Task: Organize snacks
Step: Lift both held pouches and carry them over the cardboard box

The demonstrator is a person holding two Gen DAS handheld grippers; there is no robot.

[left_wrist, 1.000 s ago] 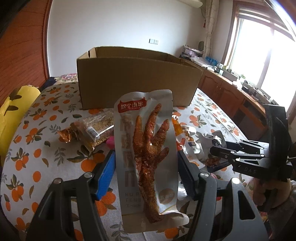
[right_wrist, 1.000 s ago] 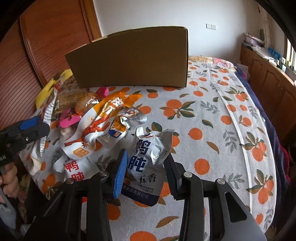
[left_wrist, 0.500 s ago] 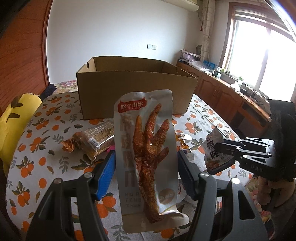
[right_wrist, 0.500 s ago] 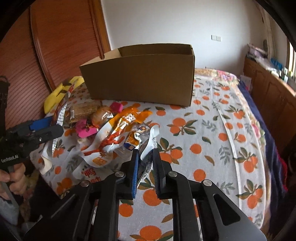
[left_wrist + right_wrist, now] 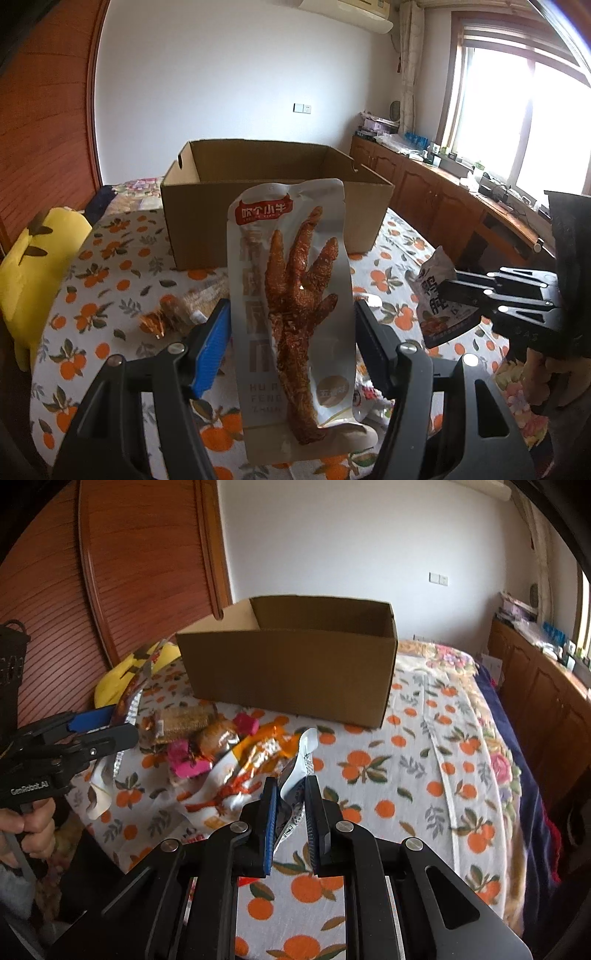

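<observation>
Left wrist view: my left gripper (image 5: 290, 341) clamps a tall silver chicken-foot packet (image 5: 291, 295) upright between its fingers, raised above the orange-print tablecloth (image 5: 110, 266), in front of the open cardboard box (image 5: 275, 195). Right wrist view: my right gripper (image 5: 291, 812) is pinched nearly closed on a small white snack pouch (image 5: 295, 775), lifted off the cloth beside the loose snack pile (image 5: 221, 746).
</observation>
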